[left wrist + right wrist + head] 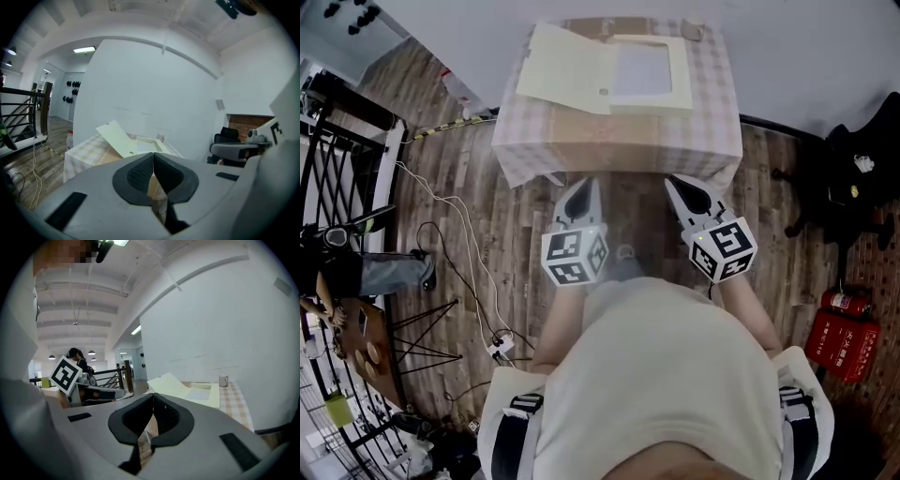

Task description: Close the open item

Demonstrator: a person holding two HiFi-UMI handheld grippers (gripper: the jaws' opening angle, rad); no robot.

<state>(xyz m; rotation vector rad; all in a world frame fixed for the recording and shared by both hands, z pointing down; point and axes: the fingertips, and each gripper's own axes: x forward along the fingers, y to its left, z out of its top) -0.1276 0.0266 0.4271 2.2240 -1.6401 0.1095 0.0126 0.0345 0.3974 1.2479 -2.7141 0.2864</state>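
folder (606, 69), cream, flap lifted open, on checked table (712, 131)

Wearer: cream top (675, 375), black straps (517, 422) with buckles over white shoulder pieces on both sides. Left gripper (584, 185) and right gripper (677, 182): pale grey tapered shells, black insets toward the noses. Each carries a white cube with black square markers: left cube (574, 255), right cube (724, 247). Small green light (700, 238) on the right one. Gripper views: smooth grey body, black ribbed pads (137, 176), black rectangular slots (65, 206) on either side.
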